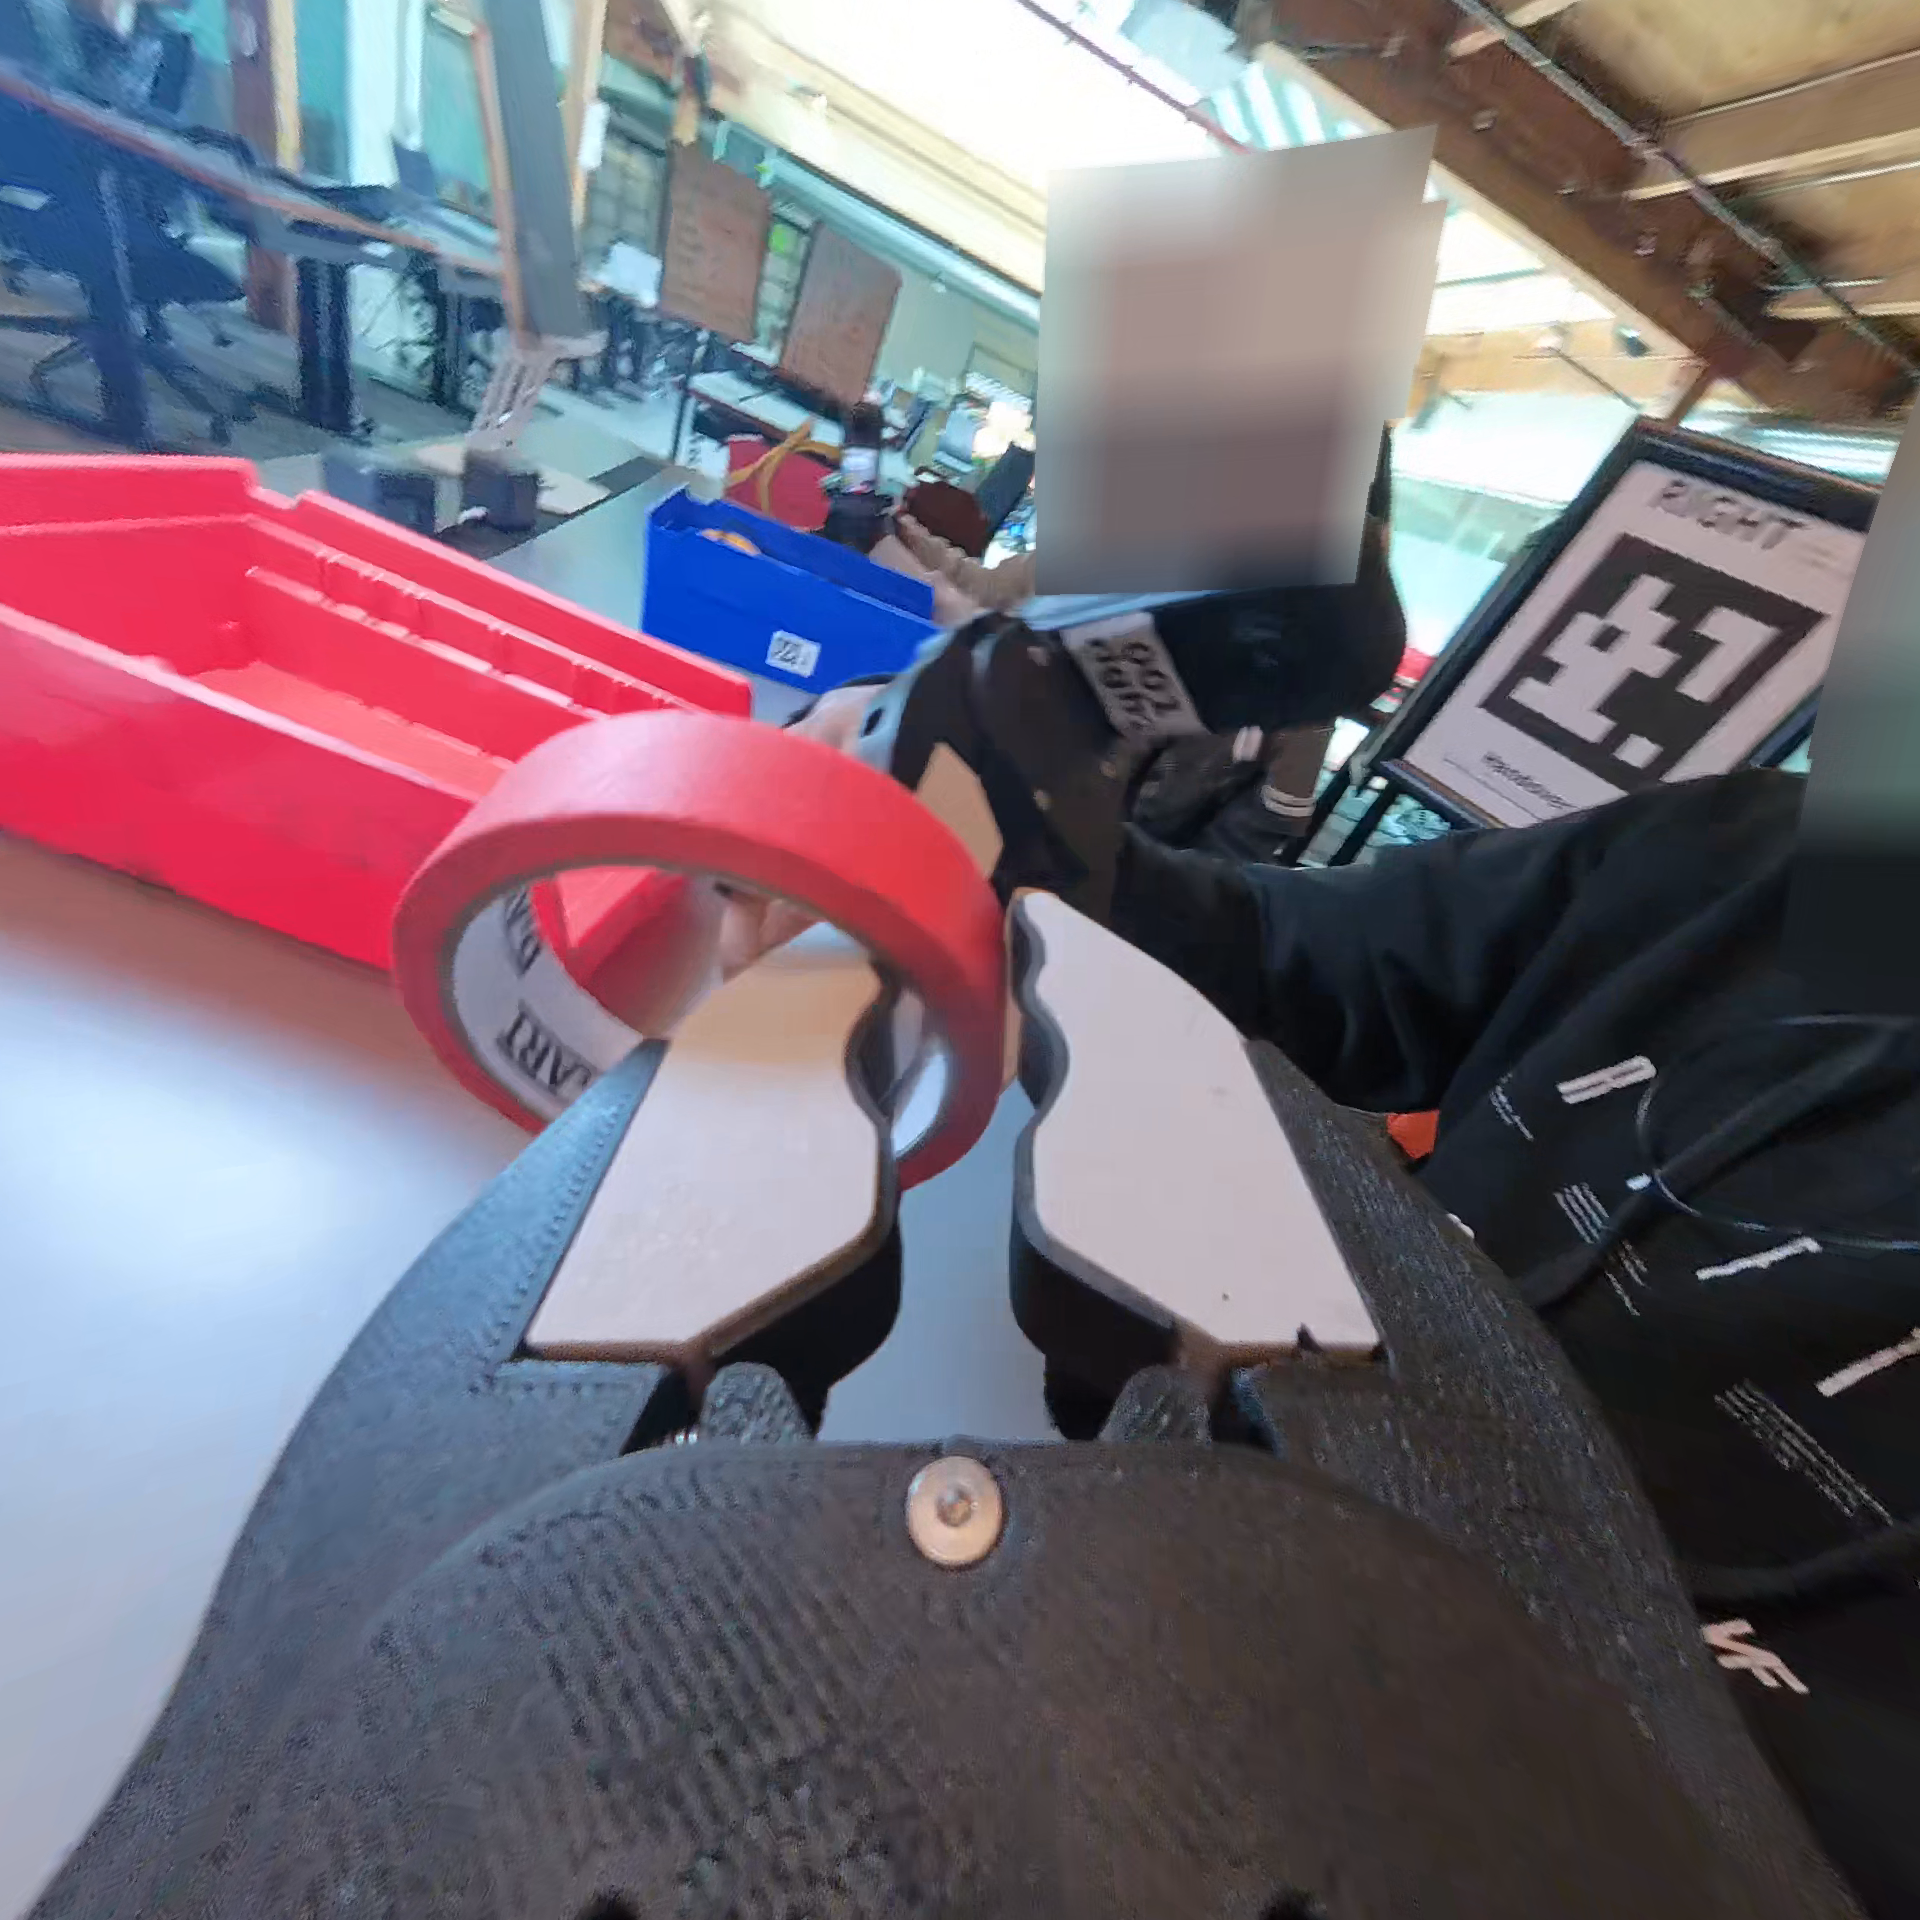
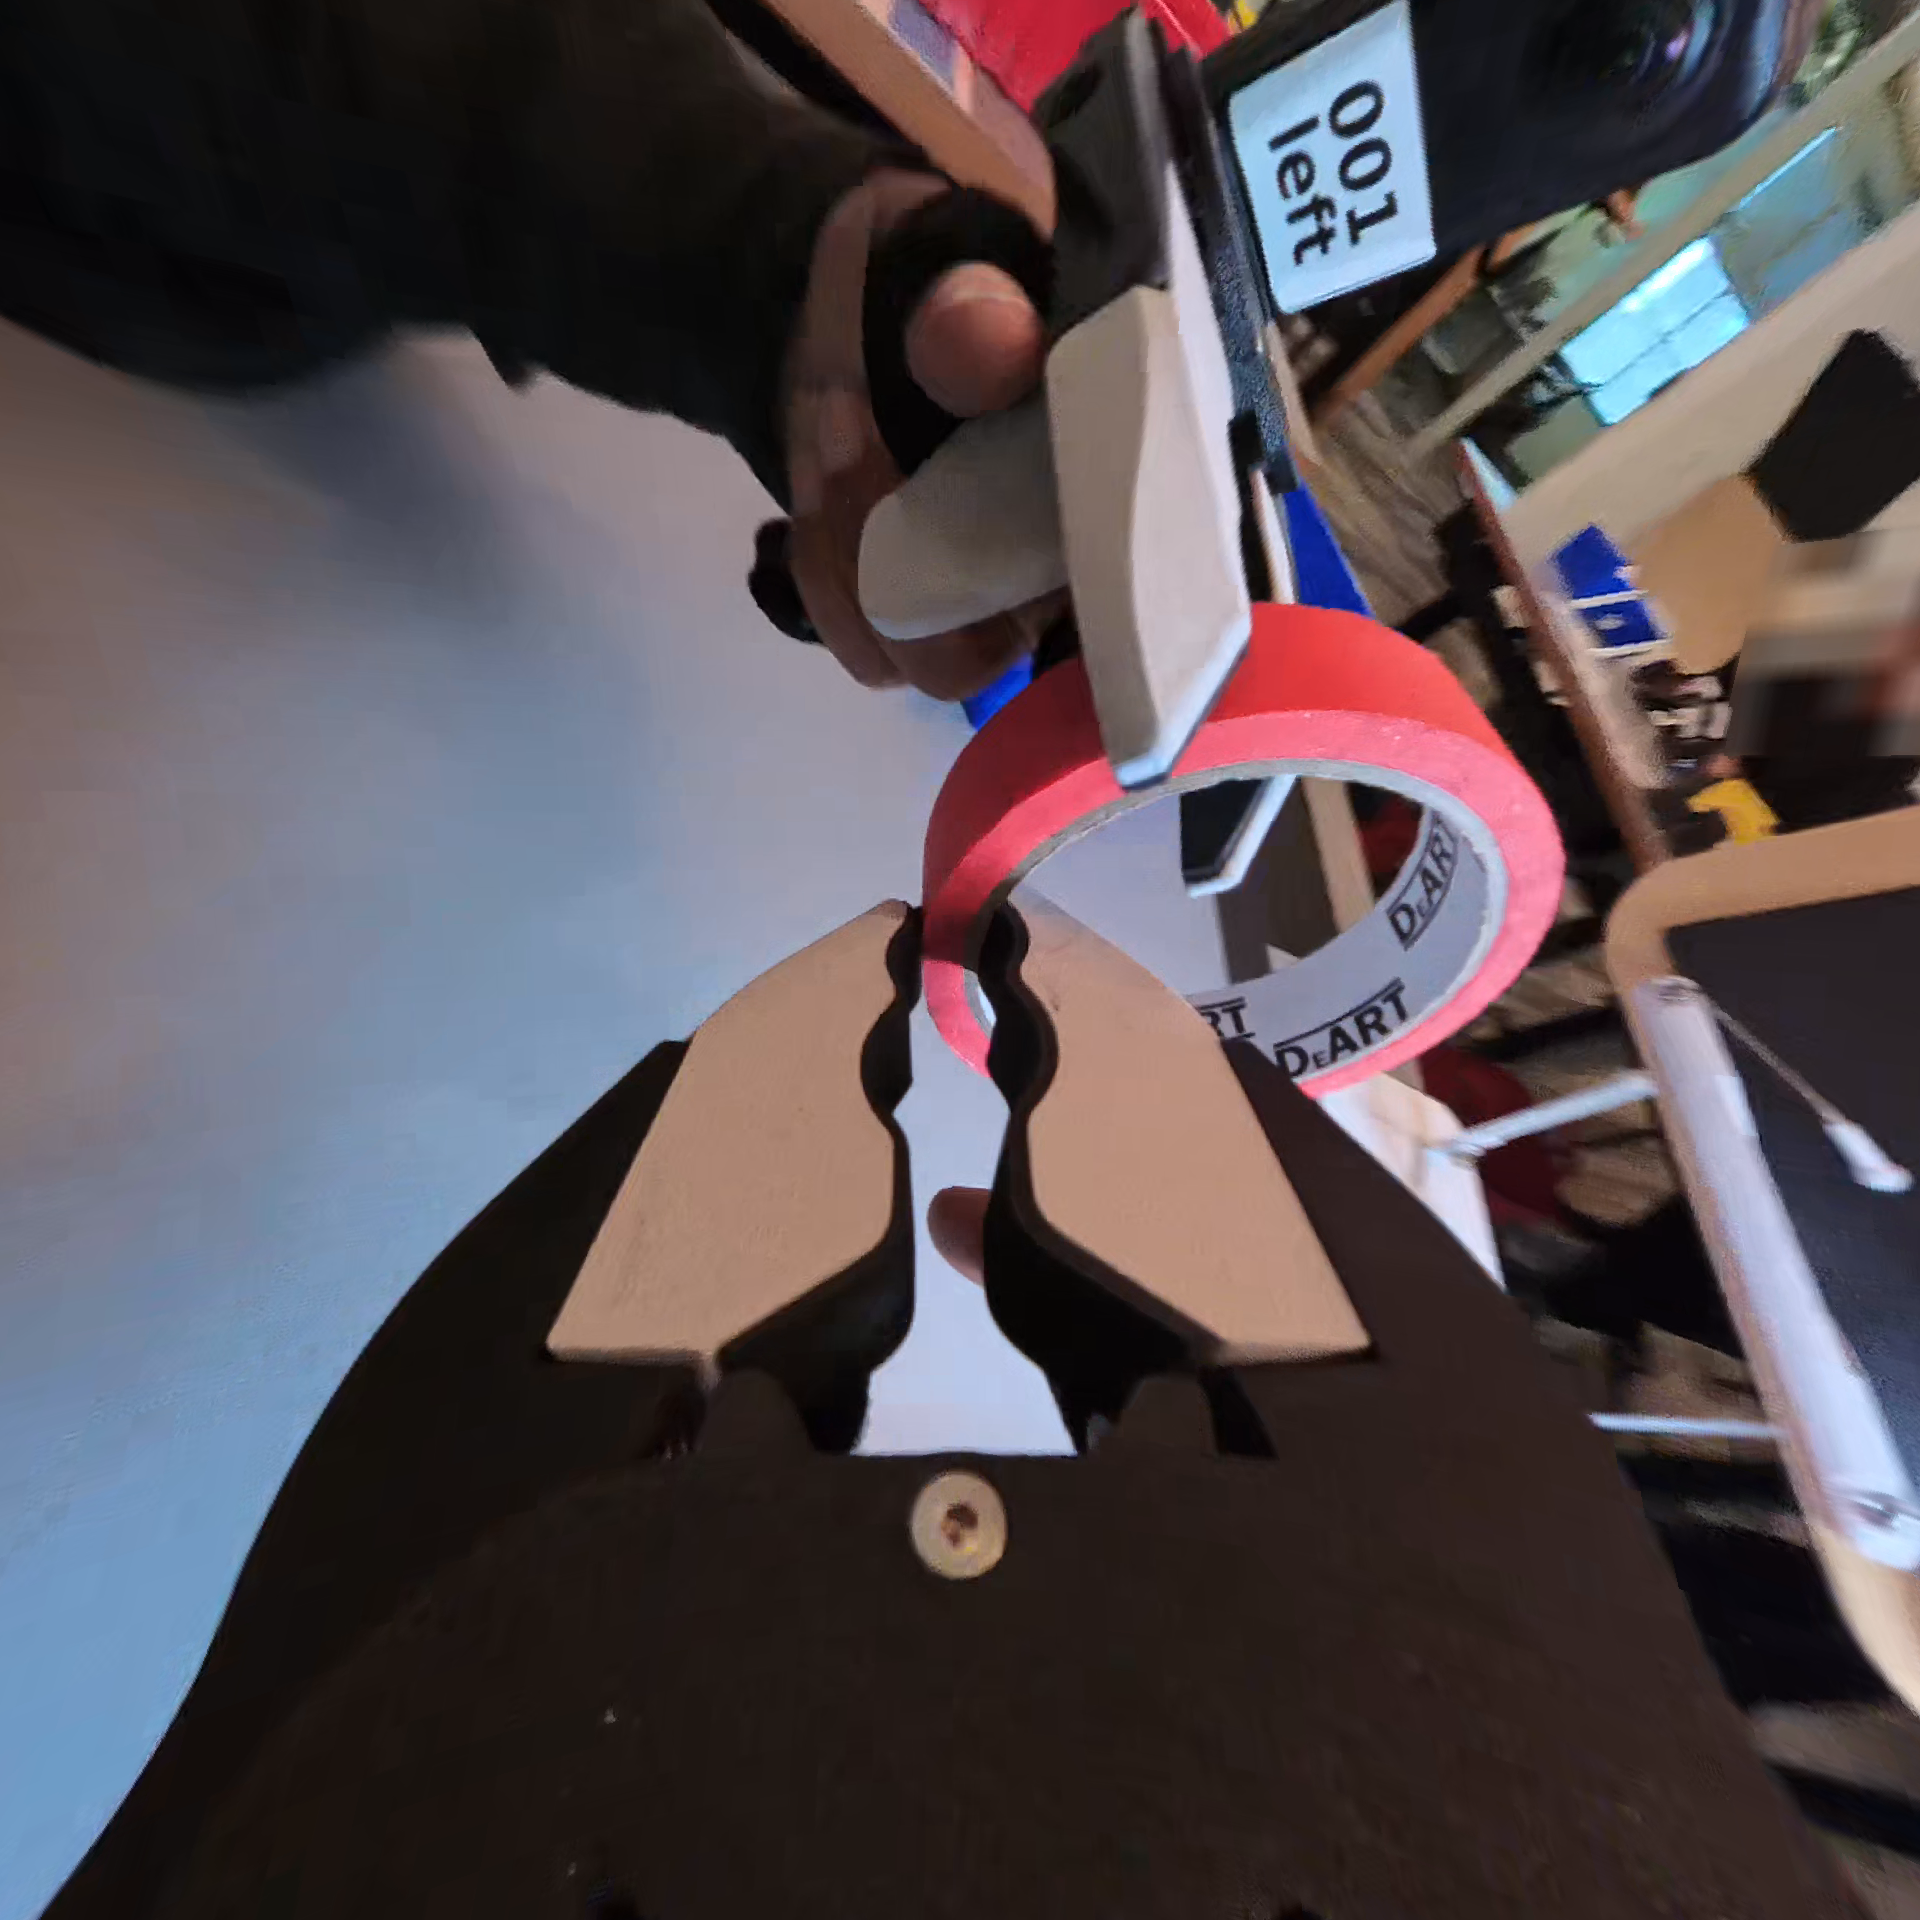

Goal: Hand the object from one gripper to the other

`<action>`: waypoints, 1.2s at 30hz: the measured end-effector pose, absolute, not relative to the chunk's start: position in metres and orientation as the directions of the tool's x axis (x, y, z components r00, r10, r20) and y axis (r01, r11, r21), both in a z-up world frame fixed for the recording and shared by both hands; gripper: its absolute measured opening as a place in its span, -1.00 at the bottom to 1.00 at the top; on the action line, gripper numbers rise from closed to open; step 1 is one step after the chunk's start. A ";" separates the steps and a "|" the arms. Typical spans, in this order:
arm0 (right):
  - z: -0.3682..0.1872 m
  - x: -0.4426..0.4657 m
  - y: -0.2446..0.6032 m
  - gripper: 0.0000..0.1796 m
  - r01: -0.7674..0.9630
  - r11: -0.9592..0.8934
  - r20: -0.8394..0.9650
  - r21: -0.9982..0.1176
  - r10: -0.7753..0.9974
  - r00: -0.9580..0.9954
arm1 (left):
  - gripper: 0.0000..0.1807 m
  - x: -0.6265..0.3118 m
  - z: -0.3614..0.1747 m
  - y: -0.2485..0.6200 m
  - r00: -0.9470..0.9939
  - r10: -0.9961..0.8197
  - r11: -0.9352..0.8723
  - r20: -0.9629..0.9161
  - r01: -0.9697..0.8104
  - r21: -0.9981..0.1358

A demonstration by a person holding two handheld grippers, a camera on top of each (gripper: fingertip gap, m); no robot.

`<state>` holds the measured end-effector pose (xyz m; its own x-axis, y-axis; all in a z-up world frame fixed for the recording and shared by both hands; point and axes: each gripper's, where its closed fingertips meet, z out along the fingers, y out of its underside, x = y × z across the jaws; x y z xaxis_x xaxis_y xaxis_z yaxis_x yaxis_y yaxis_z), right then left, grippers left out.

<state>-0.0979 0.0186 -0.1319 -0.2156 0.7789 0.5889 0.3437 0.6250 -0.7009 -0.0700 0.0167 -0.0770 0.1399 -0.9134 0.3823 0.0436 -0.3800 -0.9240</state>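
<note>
Hanging in the air above the pale grey tabletop [image 1: 156, 1195], one red roll of masking tape with a white cardboard core [image 1: 707, 821] is pinched through its wall by both grippers at once. The left gripper [image 1: 951, 997] has one finger inside the ring and one outside, closed on the band. The right gripper [image 2: 951, 940] grips the opposite side the same way, clamped at its fingertips. Only the left wrist view shows one red plastic bin [image 1: 312, 675], one blue bin [image 1: 769, 592] behind it and a framed black-and-white marker board [image 1: 1621, 644]. Only the right wrist view shows the bare fingers [image 2: 966, 322] holding the left gripper.
</note>
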 end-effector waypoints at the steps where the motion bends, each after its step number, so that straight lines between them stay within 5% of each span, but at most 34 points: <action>1: -0.133 -0.098 0.022 -0.89 0.359 0.643 0.616 -0.676 0.761 -0.203 | -0.81 -0.070 -0.078 0.017 0.147 -0.913 -0.379 0.379 0.033 -0.925; 6: -0.133 -0.099 0.032 -0.85 0.373 0.596 0.590 -0.711 0.795 -0.144 | -0.86 -0.066 -0.083 0.016 0.200 -0.947 -0.264 0.251 -0.042 -0.964; 12: -0.113 -0.086 0.017 -0.68 0.255 0.251 0.191 -0.934 0.952 -0.238 | -0.89 -0.062 -0.095 0.013 0.245 -0.969 -0.056 0.010 -0.178 -0.982; 17: -0.089 -0.082 0.005 -0.52 0.172 -0.036 -0.092 -0.985 0.938 -0.333 | -0.89 -0.059 -0.105 0.016 0.278 -0.928 0.154 -0.249 -0.322 -0.934; 24: -0.081 -0.088 0.004 -0.85 0.159 -0.097 -0.144 -0.983 0.937 -0.318 | -0.89 -0.059 -0.122 0.025 0.271 -0.810 0.336 -0.520 -0.513 -0.790; 27: -0.080 -0.088 0.000 -0.86 0.139 -0.061 -0.106 -0.988 0.935 -0.338 | -0.87 -0.061 -0.119 0.021 0.281 -0.865 0.261 -0.415 -0.455 -0.851; 31: -0.089 -0.088 0.004 -0.89 0.170 0.113 0.062 -0.979 0.957 -0.283 | -0.71 -0.069 -0.103 0.014 0.229 -0.973 -0.026 -0.019 -0.189 -0.982; 36: -0.099 -0.090 0.003 -0.89 0.206 0.350 0.298 -0.914 0.922 -0.248 | -0.48 -0.070 -0.081 0.003 0.049 -0.955 -0.293 0.294 0.020 -0.956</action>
